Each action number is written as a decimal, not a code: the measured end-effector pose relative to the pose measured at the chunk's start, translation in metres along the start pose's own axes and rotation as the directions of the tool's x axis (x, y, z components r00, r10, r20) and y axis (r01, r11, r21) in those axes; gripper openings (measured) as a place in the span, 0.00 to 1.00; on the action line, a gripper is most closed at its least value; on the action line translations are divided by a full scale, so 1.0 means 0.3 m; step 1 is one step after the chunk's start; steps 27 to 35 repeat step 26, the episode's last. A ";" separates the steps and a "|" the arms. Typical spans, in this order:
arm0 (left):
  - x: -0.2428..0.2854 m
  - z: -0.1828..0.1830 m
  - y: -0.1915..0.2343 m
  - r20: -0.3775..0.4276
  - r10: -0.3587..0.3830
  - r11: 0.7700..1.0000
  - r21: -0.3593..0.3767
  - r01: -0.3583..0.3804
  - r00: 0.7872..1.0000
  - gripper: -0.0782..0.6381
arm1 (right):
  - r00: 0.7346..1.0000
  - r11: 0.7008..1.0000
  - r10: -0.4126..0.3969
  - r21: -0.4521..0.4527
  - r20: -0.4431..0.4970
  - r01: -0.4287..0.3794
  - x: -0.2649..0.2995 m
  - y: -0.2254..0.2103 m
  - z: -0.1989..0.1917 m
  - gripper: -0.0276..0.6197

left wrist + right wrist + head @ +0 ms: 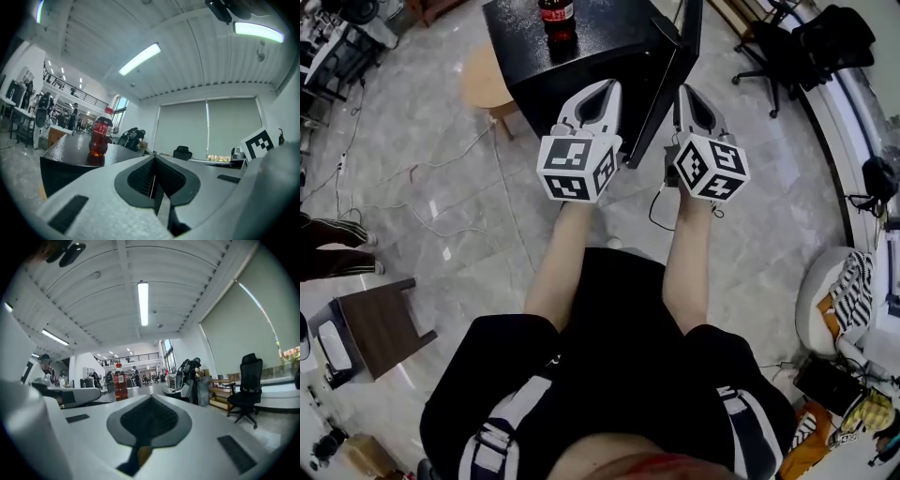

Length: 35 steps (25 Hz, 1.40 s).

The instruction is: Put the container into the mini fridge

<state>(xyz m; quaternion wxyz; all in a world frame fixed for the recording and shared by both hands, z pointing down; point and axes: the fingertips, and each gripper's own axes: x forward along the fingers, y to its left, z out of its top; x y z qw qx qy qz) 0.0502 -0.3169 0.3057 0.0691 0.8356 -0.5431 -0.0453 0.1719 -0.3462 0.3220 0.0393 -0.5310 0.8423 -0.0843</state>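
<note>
A cola bottle (557, 21) with a red label stands upright on top of the black mini fridge (586, 66). The fridge door (673, 75) hangs open, edge-on, between my two grippers. My left gripper (606, 90) is shut and empty, hovering over the fridge's near right corner. The right gripper (689, 94) is shut and empty too, just right of the door. In the left gripper view the jaws (153, 165) meet, with the bottle (100, 136) ahead at the left. Seen from the right gripper (151, 401), the bottle (120, 385) stands further off.
A round wooden stool (483, 80) sits left of the fridge. Cables trail over the grey floor (469, 187). A small dark table (380, 328) is at my lower left, office chairs (811, 42) at the upper right. A person's shoes (333, 248) show at the left edge.
</note>
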 end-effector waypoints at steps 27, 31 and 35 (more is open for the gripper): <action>-0.059 0.053 -0.055 0.044 0.008 0.999 0.036 -0.010 0.999 0.12 | 0.996 0.996 0.075 -0.053 0.049 -0.073 -0.045 0.046 0.091 0.06; -0.059 0.053 -0.055 0.044 0.008 0.999 0.036 -0.010 0.999 0.12 | 0.996 0.996 0.075 -0.053 0.049 -0.073 -0.045 0.046 0.091 0.06; -0.059 0.053 -0.055 0.044 0.008 0.999 0.036 -0.010 0.999 0.12 | 0.996 0.996 0.075 -0.053 0.049 -0.073 -0.045 0.046 0.091 0.06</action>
